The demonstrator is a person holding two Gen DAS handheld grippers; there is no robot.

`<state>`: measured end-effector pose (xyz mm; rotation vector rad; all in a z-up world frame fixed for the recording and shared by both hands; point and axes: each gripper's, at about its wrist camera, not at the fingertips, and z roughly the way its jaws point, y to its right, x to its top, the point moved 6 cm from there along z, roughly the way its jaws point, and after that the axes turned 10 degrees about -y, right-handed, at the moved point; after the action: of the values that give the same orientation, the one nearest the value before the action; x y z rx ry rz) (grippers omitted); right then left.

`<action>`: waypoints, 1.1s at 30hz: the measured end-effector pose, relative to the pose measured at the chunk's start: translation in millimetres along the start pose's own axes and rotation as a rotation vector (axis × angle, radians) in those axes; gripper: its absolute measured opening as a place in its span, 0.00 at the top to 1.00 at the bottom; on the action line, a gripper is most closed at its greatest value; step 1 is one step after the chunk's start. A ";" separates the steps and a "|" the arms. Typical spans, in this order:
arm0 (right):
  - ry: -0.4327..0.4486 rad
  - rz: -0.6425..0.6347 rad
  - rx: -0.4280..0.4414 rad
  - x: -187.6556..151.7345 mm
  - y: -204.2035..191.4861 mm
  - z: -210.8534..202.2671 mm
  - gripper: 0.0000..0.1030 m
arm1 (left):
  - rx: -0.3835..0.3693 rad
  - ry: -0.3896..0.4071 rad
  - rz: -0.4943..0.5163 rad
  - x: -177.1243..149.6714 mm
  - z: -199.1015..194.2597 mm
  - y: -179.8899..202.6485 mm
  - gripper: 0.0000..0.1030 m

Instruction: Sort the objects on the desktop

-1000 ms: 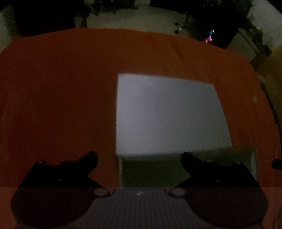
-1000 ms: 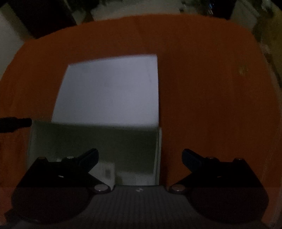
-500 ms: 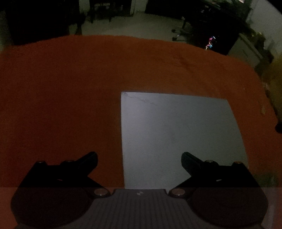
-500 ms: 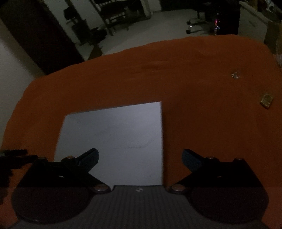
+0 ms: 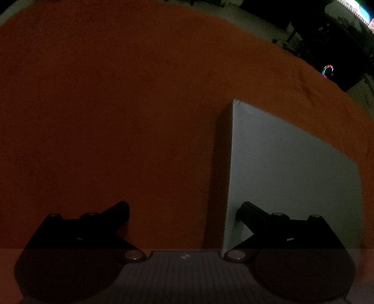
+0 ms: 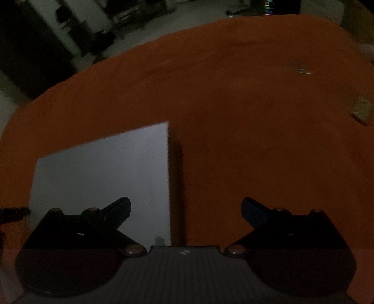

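I've got an orange cloth-covered table (image 5: 116, 105) filling most of the left wrist view, dim and grainy. In its upper right sits a dark cabinet-like block (image 5: 336, 49) with a small ring of coloured lights (image 5: 328, 70) glowing on it. On the right wrist view, pale floor (image 6: 163, 21) runs across the top, with dark blurred furniture (image 6: 35, 58) at upper left, too murky for me to identify.

Grey box (image 6: 100, 177) on orange cloth (image 6: 257, 140)
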<state>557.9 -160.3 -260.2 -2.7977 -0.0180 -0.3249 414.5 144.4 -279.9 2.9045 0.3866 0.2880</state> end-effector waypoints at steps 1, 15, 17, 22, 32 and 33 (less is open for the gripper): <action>-0.016 0.001 -0.007 -1.6 -0.9 3.9 0.00 | 0.006 0.007 0.012 1.0 -0.6 3.6 0.00; -0.144 -0.115 0.102 -29.5 -24.1 31.4 0.00 | -0.076 -0.080 0.298 -30.1 17.8 63.4 0.00; -0.152 -0.113 0.116 -26.9 -22.0 32.6 0.00 | -0.069 -0.064 0.307 -23.7 18.7 61.9 0.01; -0.155 -0.140 0.110 -15.8 -20.5 36.8 0.00 | -0.036 -0.042 0.370 -23.8 21.5 69.5 0.01; -0.119 -0.276 0.111 -13.9 -27.7 21.6 0.00 | -0.045 0.022 0.495 -29.8 6.5 79.6 0.01; -0.122 -0.272 0.121 -13.1 -25.9 19.0 0.00 | -0.039 0.026 0.497 -29.6 4.7 80.2 0.01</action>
<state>548.0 -129.4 -272.5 -2.6897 -0.4345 -0.2079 406.6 59.6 -271.8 2.9168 -0.3442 0.3973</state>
